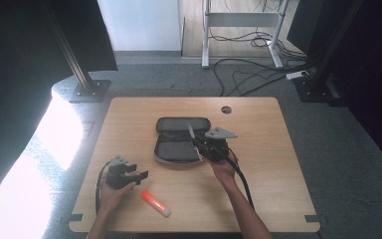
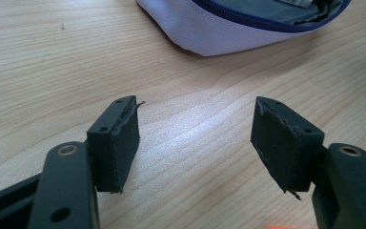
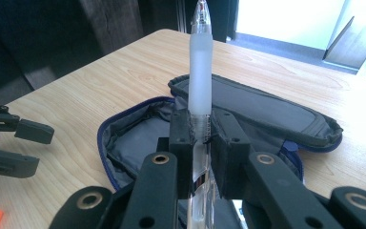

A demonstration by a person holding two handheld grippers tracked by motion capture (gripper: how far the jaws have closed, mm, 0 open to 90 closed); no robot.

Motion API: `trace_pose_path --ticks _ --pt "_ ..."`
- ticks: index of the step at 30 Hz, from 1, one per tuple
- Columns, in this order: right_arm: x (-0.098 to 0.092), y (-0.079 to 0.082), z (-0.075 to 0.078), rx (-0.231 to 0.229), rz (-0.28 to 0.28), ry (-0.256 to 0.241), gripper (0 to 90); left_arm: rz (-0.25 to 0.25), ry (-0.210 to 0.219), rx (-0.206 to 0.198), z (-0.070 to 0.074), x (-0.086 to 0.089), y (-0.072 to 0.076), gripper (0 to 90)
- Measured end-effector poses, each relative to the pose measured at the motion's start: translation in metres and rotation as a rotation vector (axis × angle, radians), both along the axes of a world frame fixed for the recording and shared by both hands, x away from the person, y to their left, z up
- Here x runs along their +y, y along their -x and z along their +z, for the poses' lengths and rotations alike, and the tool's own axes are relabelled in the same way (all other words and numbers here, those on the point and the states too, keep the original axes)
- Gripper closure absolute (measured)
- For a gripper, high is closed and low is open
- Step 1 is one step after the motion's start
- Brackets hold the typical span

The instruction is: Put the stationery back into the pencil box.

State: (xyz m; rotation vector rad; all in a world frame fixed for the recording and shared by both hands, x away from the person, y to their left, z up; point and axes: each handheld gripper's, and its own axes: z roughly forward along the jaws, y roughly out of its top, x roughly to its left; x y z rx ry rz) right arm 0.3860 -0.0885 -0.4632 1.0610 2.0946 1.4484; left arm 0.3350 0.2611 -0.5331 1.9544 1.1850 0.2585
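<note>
Setting: lab or office recording space. Evidence: light wooden tabletop (image 1: pixel 129 119) with cable hole (image 1: pixel 226 109); grey carpet floor (image 1: pixel 348 149); black metal frame posts on bolted base plates (image 1: pixel 90 90); loose cables (image 1: pixel 243 74) and power strip (image 1: pixel 297 75); white-legged desk frame (image 1: pixel 206 35) behind.

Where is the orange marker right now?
The orange marker lies flat on the table near its front edge in the high view, just right of the left gripper and in front of the open pencil case.
</note>
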Motion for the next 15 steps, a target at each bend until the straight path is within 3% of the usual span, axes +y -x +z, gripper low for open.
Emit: trace_pose_path --ticks 15 --pt "0.013 -0.017 -0.01 0.017 -0.011 0.027 78.7 0.008 0.003 0.002 -0.001 0.003 -0.001 33.9"
